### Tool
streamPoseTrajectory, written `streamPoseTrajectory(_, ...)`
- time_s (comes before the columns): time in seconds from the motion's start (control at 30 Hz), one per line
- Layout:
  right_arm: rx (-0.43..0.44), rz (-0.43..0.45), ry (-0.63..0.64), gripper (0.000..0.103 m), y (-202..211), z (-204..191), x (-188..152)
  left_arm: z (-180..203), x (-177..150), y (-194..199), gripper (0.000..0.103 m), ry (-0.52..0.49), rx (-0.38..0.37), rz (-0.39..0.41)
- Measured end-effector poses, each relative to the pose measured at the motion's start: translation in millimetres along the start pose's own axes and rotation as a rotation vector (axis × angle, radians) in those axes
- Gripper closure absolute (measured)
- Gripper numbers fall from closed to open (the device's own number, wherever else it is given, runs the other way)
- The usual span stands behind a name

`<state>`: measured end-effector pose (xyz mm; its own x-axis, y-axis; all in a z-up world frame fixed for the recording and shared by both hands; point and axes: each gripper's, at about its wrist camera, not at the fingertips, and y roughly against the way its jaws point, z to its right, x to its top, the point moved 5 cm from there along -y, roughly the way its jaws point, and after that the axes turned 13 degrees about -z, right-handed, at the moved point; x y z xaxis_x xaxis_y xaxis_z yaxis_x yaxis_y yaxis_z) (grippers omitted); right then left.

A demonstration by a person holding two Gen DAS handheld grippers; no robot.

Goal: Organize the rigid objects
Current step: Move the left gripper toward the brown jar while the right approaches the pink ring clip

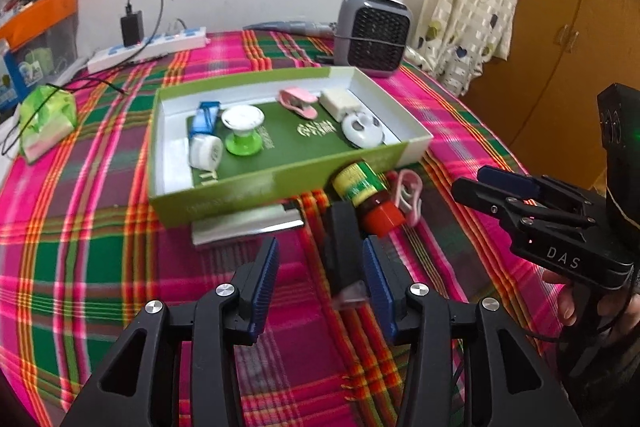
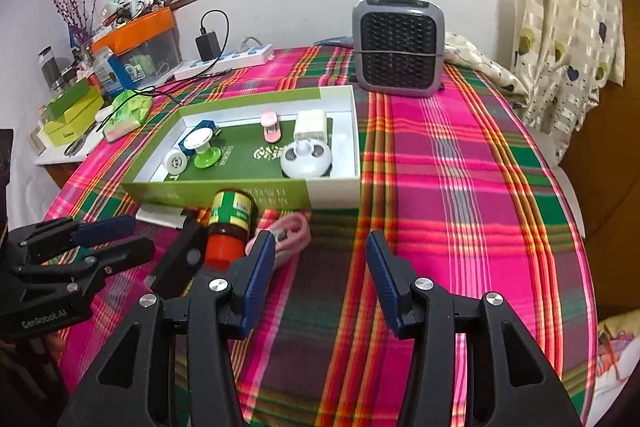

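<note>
On the plaid-covered counter (image 1: 100, 267), the left hand-held gripper (image 1: 320, 283) hangs with jaws wide and empty beside a black block (image 1: 340, 247), while the right hand-held gripper (image 2: 320, 275) hovers open over bare cloth. Four loose things wait before the green box (image 1: 248, 195): silver case (image 1: 248, 227), block, red-capped bottle (image 1: 366, 195), pink clip (image 1: 408, 193). Seven items already lie inside; the jaws should straddle the block squarely before closing.

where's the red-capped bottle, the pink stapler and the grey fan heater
red-capped bottle (image 2: 232, 217), right wrist view, on its green and yellow label
pink stapler (image 1: 298, 102), left wrist view, on its pink upper arm, inside the box
grey fan heater (image 2: 398, 47), right wrist view, on its black front grille
</note>
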<state>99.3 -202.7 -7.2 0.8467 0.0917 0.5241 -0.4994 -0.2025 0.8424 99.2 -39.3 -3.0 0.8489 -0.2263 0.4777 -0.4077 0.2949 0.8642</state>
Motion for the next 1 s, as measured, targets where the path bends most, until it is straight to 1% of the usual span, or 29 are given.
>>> streamPoseTrajectory(0.1, -0.003, -0.002, -0.002, 0.054, 2, 2, -5, 6, -2, -4, 0.06, -0.018, -0.01, -0.011)
streamPoseTrajectory(0.43, -0.001, -0.015, -0.019, 0.054, 1, 8, -15, 16, -2, -26, 0.06, -0.043, 0.023, -0.065)
streamPoseTrajectory(0.77, 0.0, -0.025, -0.014, 0.054, -1, 8, -15, 14, 4, -32, 0.06, -0.045, 0.069, -0.066)
streamPoseTrajectory(1.0, -0.006, -0.03, -0.012, 0.054, -2, 7, -14, 9, 6, -35, 0.06, -0.032, 0.086, -0.067)
